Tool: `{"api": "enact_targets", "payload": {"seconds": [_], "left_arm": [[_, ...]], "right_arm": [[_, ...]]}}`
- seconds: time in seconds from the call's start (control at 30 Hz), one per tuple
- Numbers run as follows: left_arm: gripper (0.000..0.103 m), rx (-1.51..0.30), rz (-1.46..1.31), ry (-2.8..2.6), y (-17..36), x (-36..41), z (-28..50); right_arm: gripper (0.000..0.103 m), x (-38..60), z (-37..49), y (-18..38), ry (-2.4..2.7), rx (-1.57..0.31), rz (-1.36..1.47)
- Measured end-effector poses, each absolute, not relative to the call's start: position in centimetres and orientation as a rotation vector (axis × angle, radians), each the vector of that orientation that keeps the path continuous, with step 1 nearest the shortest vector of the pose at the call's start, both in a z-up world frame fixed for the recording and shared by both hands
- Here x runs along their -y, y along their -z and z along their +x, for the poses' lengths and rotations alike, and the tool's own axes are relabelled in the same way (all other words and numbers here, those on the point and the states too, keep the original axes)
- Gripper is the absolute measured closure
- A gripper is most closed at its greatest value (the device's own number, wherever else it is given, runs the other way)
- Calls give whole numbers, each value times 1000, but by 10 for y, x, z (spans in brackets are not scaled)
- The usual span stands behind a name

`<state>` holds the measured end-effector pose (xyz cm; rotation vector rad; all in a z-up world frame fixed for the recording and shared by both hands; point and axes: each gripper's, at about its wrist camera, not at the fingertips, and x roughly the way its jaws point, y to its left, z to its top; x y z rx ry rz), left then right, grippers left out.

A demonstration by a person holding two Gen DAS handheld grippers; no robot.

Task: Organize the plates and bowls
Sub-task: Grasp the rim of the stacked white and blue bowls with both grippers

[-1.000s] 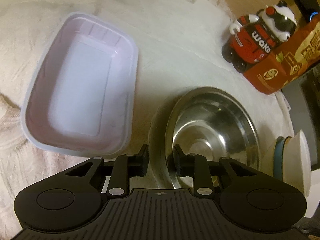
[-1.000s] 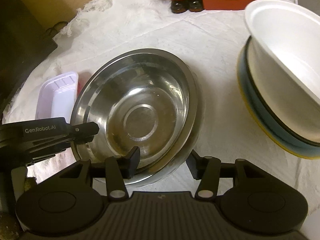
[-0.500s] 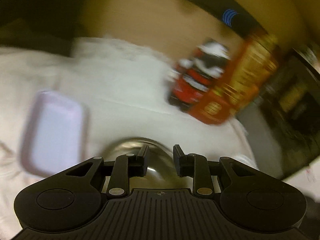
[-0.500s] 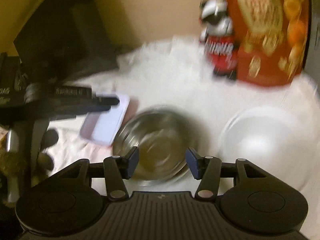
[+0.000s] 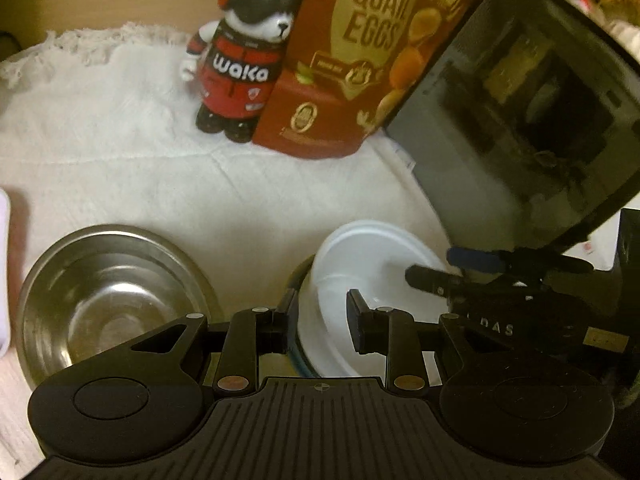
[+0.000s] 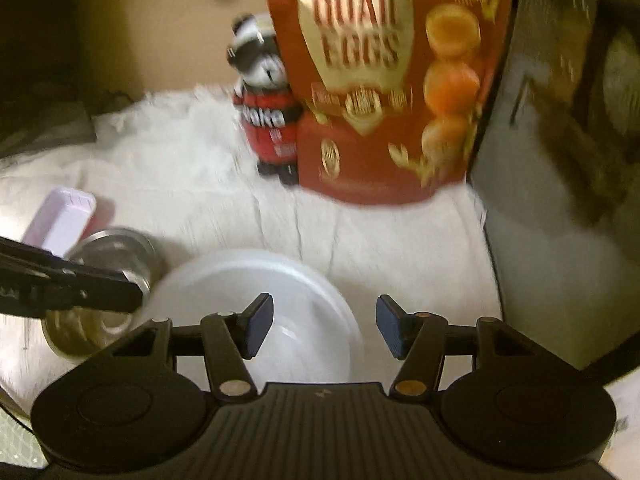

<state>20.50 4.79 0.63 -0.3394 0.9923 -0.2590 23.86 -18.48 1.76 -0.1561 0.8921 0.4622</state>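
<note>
Tablecloth (image 6: 360, 232): pink tray (image 6: 60, 216) clear in right view only

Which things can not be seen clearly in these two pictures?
- Plates under the white bowl: left wrist view, hidden by the bowl and the left hand-held gripper.
- Pink tray: left wrist view, cut off by the edge.
- Steel bowl: right wrist view, blurred and partly covered.

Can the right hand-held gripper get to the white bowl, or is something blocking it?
Probably yes. The right hand-held gripper hangs just above the white bowl, jaws opening with nothing between them. The left hand-held gripper is close over the same bowl, so they might bump.
</note>
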Motion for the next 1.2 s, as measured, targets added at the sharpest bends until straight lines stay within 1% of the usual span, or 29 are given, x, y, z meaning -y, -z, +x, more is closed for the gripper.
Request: {"api": "enact_targets", "payload": {"seconds": [0.17,0.33,0.4,0.47,0.5,0.57,0.63,0.77,0.8,0.87,0.97,1.2], "left_arm": [[73,-1043,-288,213,7,-42,213],[72,-1087,-283,161,21,-43,220],[68,-1106,-307,149,27,-46,223],[61,-1125,-337,147,33,-48,225],[61,-1133,-351,148,36,-49,226],[61,-1143,-374,151,39,-48,227],[65,-1156,-400,159,44,-45,229],[65,-1174,-435,162,54,-40,233],[64,-1182,-450,164,57,-38,234],[58,-1207,-480,166,65,-35,236],[53,-1218,-496,169,68,-32,238],[52,-1223,-507,156,69,-30,241]], "right_arm": [[46,189,242,7,-479,-960,-166],[46,192,247,19,-455,-990,-167],[46,197,250,24,-435,-1005,-164],[46,201,254,29,-418,-1023,-153],[46,204,256,33,-415,-1039,-135],[46,210,260,38,-419,-1068,-91],[46,213,262,43,-423,-1092,-55],[46,221,270,54,-479,-1160,58],[46,222,271,58,-496,-1179,87],[46,223,275,70,-539,-1228,151],[45,223,278,80,-572,-1249,205],[46,222,286,86,-670,-1294,254]]}}
